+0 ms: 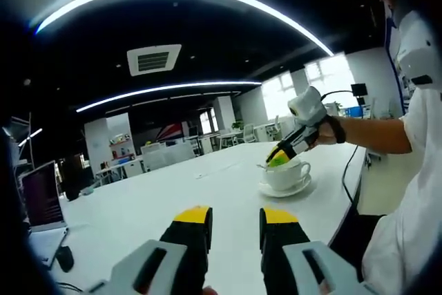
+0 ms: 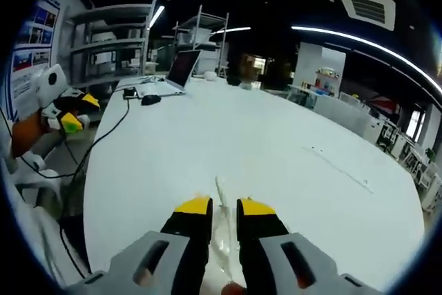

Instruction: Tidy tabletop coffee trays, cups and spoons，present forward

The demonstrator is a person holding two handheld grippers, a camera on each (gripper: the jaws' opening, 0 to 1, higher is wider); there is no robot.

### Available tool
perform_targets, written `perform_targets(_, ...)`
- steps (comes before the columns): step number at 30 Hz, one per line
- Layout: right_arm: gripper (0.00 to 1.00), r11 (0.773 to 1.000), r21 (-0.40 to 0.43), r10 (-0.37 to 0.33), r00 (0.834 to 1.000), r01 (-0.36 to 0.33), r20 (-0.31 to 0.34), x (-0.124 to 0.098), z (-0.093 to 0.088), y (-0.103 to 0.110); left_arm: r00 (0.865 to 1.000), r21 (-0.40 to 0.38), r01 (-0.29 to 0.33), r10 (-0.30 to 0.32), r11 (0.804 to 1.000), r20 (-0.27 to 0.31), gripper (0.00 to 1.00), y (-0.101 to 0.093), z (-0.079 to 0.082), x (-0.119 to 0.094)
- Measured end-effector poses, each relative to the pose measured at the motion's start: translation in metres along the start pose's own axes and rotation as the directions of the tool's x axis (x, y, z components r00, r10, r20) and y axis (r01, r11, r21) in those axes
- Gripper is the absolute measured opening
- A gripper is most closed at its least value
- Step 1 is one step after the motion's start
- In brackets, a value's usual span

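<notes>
My right tool (image 1: 280, 157) pinches a spoon (image 2: 222, 202) over the cup (image 1: 287, 173) on its saucer (image 1: 284, 188) near the surface (image 1: 166, 195) edge; my left tool (image 1: 235, 219) is spread, holding nothing.

Right claw (image 2: 215, 215) nipping spoon (image 2: 221, 195), white table (image 2: 276, 150), laptop (image 2: 181, 69)

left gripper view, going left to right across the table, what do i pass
laptop → black mouse → left gripper at the bottom middle → white cup on its saucer, with the right gripper over the cup → person's arm
</notes>
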State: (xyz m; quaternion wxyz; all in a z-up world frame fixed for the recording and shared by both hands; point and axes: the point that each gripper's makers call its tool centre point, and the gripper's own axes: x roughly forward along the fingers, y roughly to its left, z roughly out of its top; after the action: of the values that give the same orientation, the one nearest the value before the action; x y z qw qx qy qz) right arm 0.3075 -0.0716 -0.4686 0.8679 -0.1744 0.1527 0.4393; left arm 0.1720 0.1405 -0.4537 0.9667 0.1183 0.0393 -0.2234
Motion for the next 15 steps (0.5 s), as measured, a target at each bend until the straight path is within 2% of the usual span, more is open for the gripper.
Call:
perform_targets(4, 0.21, 0.996, -0.01, -0.084, 0.993, 0.085, 0.081, -0.026, 0.016, -0.021, 1.0, -0.005, -0.003, 0.003, 1.0, 0.0, 0.29, 0.0, 0.0, 0.001)
perform_targets(7, 0.21, 0.993, 0.019, -0.118, 0.985, 0.116, 0.123, -0.047, 0.022, -0.032, 1.0, -0.005, -0.003, 0.003, 1.0, 0.003, 0.29, -0.001, 0.003, 0.002)
perform_targets(15, 0.21, 0.985, 0.048, -0.171, 0.975, 0.166, 0.14, -0.083, 0.018, -0.052, 1.0, -0.006, -0.007, 0.008, 1.0, 0.026, 0.29, 0.002, 0.009, 0.008)
